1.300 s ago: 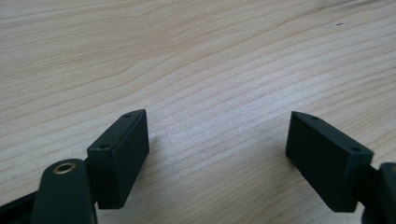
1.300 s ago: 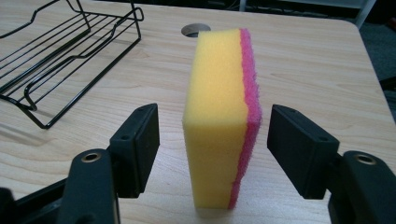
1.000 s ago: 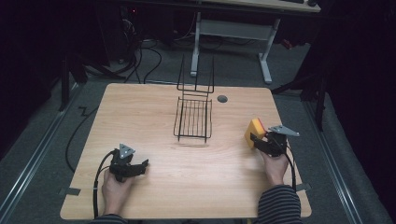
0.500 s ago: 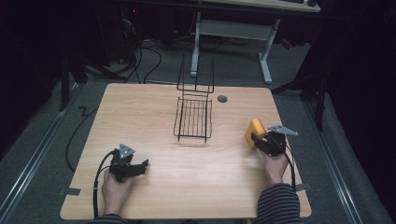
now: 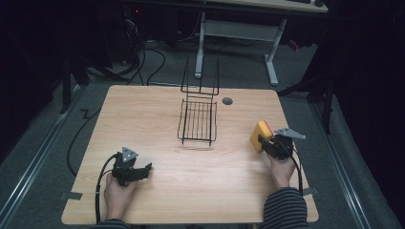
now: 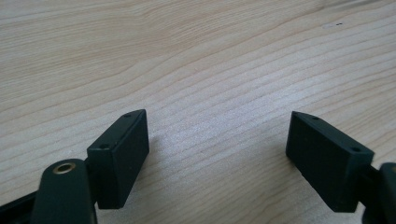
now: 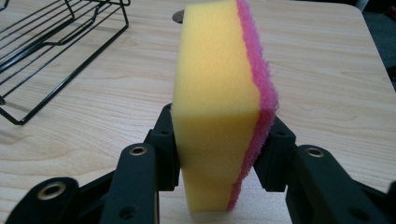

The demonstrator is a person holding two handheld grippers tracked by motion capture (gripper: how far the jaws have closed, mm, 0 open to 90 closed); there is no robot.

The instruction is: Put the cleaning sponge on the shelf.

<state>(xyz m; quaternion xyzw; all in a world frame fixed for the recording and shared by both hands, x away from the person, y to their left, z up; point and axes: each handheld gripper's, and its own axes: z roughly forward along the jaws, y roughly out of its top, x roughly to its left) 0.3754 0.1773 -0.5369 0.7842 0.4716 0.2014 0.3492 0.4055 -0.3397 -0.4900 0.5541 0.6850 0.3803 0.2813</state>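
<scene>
Sponge (image 7: 219,93) stands on edge at the table's (image 5: 157,109) right side, and my right gripper (image 7: 219,161) has just been closing onto it, pads apparently squeezing its faces. My left gripper (image 6: 217,154) rests near the front-left corner, jaws wide apart over bare wood.

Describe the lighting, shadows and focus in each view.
High view: the wooden table is evenly lit while the floor and surroundings fall into darkness; the wire basket casts hardly any shadow. Left gripper view: sharp wood grain, soft shadows under the open left tongs. Right gripper view: the yellow and pink sponge in the right tongs is bright, the table's far edge slightly soft.
</scene>
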